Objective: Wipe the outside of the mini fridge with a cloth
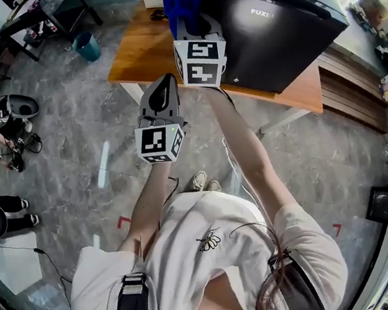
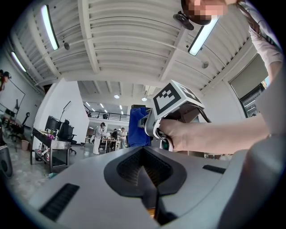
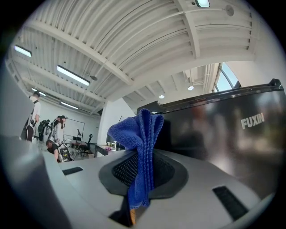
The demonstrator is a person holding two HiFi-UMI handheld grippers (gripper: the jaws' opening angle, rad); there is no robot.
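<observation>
Wood table (image 1: 141, 52) on grey floor (image 1: 62, 167), fridge (image 1: 277, 28) on top.
Bears the black fridge over most of the top, leaving bare wood along the near edge and at the left end. Holds a small dark item (image 1: 157, 14) at the far left, just beside the fridge; too small to tell what. Stands on white legs (image 1: 282, 120). Below, on the mottled floor: a teal bucket (image 1: 86, 46) near the table's left end, a white strip (image 1: 103, 163) well apart from the table, red tape corners (image 1: 123, 222), and a pair of shoes (image 1: 198, 180) close to the near edge.
</observation>
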